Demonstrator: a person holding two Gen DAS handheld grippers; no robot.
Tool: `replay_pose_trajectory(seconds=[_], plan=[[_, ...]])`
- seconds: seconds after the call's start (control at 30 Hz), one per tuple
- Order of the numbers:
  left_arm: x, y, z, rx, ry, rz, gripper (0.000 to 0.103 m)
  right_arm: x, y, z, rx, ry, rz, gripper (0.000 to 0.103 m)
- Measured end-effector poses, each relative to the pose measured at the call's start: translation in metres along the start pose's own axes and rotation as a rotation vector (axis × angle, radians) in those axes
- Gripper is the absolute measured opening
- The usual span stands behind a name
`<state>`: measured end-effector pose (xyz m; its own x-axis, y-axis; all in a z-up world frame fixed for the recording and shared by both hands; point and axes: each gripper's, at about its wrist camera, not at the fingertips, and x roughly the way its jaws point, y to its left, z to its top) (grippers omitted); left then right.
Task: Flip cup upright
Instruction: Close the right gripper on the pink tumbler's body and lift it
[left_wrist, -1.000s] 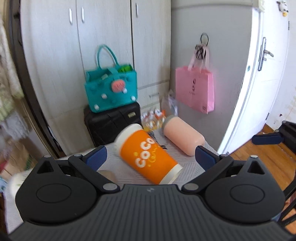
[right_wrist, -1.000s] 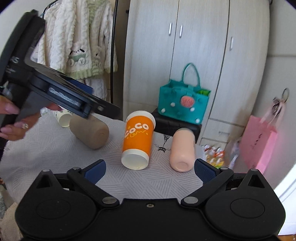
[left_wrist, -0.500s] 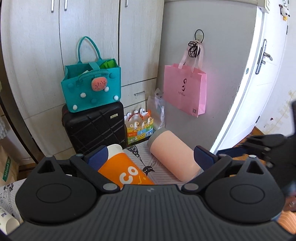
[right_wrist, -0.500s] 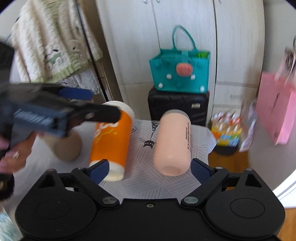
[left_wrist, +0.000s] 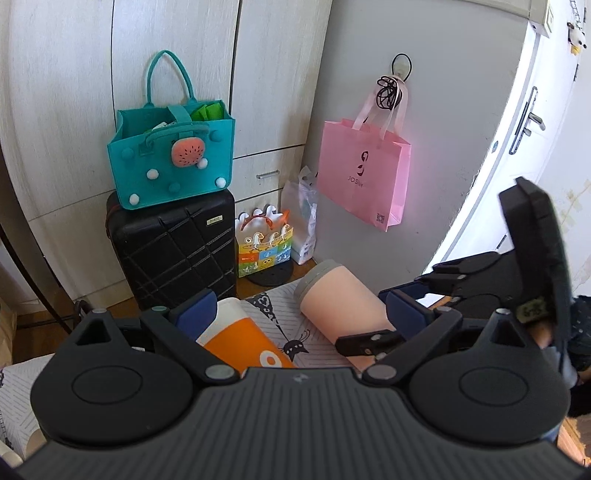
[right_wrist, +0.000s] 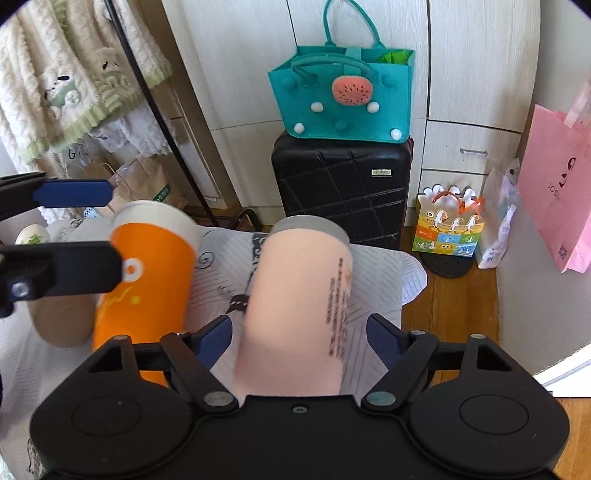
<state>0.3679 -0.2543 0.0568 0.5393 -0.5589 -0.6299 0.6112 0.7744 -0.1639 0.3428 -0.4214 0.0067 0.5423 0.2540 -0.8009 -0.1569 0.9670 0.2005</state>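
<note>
An orange paper cup (right_wrist: 147, 280) with a white rim lies on its side on the patterned tablecloth (right_wrist: 380, 266); it also shows in the left wrist view (left_wrist: 243, 343). A peach cup (right_wrist: 299, 314) with a grey rim lies on its side beside it, also in the left wrist view (left_wrist: 340, 306). My right gripper (right_wrist: 299, 336) is open, its fingers on either side of the peach cup. My left gripper (left_wrist: 299, 314) is open with the orange cup between its fingers; its fingers (right_wrist: 70, 192) show at the left of the right wrist view.
A tan cup (right_wrist: 62, 321) lies on its side left of the orange cup, and a small white cup (right_wrist: 31, 236) lies behind. Beyond the table's edge stand a black suitcase (right_wrist: 343, 188) with a teal bag (right_wrist: 343, 96), a pink bag (left_wrist: 364, 177) and a white door (left_wrist: 517, 147).
Both grippers have moved forward and lower. The right one has closed in around the peach cup, the left one around the orange cup. The cups have stayed lying down.
</note>
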Motion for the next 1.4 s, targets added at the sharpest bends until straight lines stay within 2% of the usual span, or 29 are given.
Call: replay_pose_trajectory(seconds=[0.07,0.17,0.27,0.5,0.67,0.77,1.07,1.4], plan=[[0.002,0.002,-0.001,0.008,0.007,0.003,0.099,0.007,-0.006,0.001,0.012,0.019,0.027,0.083],[0.006,0.003,-0.002,0.018,0.028,0.005,0.096,0.015,-0.008,0.001,0.015,0.037,0.05,0.069],[0.009,0.003,-0.002,0.016,0.047,0.01,0.089,0.015,-0.006,-0.001,0.015,0.026,0.038,0.069],[0.005,-0.004,-0.01,0.014,0.045,0.003,0.089,-0.004,-0.003,-0.013,0.05,-0.022,0.032,0.067],[-0.009,-0.018,-0.018,0.044,0.013,0.019,0.089,-0.023,0.0,-0.027,0.061,-0.053,0.021,0.067],[-0.019,-0.022,-0.024,0.038,0.006,0.004,0.089,-0.034,0.003,-0.037,0.065,-0.074,0.008,0.067],[-0.067,-0.025,-0.047,0.004,0.012,-0.043,0.089,-0.079,0.036,-0.069,0.053,-0.129,-0.005,0.067],[-0.15,-0.021,-0.083,-0.019,-0.019,0.004,0.089,-0.117,0.107,-0.092,-0.028,-0.111,0.092,0.067]])
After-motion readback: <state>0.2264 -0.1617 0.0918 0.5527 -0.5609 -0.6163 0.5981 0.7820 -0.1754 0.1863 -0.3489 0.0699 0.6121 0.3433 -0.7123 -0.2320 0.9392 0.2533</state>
